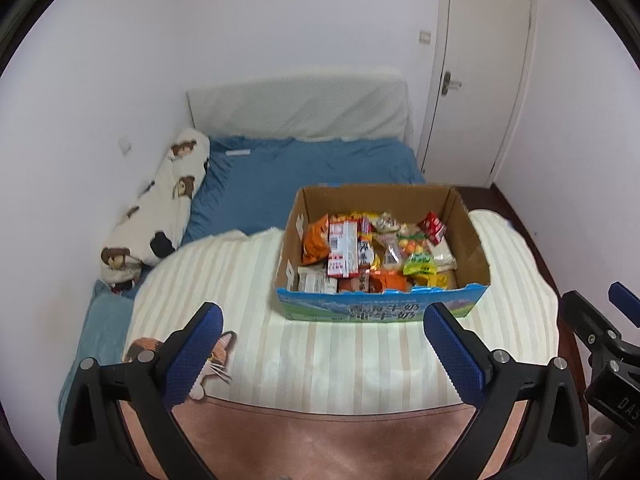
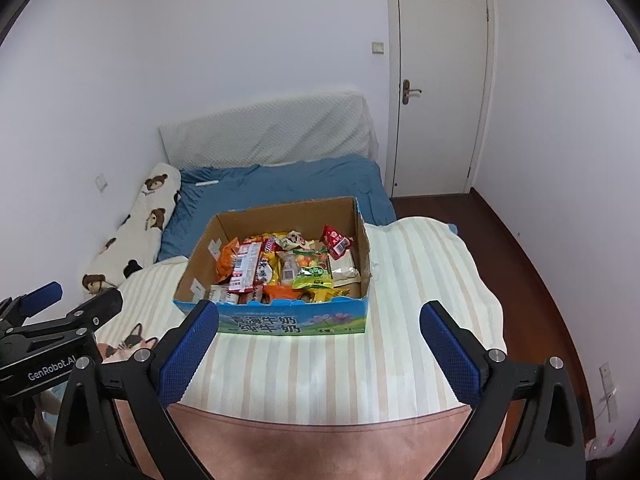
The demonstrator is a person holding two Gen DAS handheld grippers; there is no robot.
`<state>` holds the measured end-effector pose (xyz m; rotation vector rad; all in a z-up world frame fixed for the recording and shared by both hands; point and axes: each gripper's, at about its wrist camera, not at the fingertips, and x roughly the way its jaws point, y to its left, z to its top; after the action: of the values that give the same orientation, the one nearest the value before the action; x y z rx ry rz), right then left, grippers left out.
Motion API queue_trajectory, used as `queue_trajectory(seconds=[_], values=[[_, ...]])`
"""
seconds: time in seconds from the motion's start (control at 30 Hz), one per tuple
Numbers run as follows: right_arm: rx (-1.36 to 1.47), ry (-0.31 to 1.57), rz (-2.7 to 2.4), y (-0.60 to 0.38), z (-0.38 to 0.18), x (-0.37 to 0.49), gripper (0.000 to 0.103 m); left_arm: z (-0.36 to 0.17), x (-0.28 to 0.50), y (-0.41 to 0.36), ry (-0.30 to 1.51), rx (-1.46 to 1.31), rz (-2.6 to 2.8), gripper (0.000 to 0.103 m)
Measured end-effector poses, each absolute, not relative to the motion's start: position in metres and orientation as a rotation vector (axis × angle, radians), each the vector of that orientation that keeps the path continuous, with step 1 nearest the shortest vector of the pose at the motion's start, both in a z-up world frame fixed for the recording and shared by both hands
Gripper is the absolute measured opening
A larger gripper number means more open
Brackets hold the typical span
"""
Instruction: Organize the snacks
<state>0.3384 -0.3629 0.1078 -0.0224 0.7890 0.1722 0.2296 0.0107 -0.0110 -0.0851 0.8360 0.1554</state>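
Here every snack (image 2: 280,268) lies inside the box (image 2: 276,322); both the left gripper (image 1: 324,344) and right gripper (image 2: 320,340) hang wide and empty before it, fitting sorted or unsorted alike.

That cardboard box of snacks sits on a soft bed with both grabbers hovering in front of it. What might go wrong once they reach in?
1. The cardboard box rests on a soft striped blanket, so pushing down could tip or slide it.
2. The snack packets are piled loosely and overlapping; pulling one may drag others out.
3. The left gripper and right gripper, both open, are close side by side and could bump over the box.
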Motion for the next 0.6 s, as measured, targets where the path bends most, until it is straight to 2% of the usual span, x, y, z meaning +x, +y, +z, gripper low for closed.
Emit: queue_trajectory(seconds=[0.6], values=[[-0.025,0.903,0.122,-0.359,0.055,0.423,0.103,-0.047,0.294,0.011,0.931,-0.065,0.167,0.103]])
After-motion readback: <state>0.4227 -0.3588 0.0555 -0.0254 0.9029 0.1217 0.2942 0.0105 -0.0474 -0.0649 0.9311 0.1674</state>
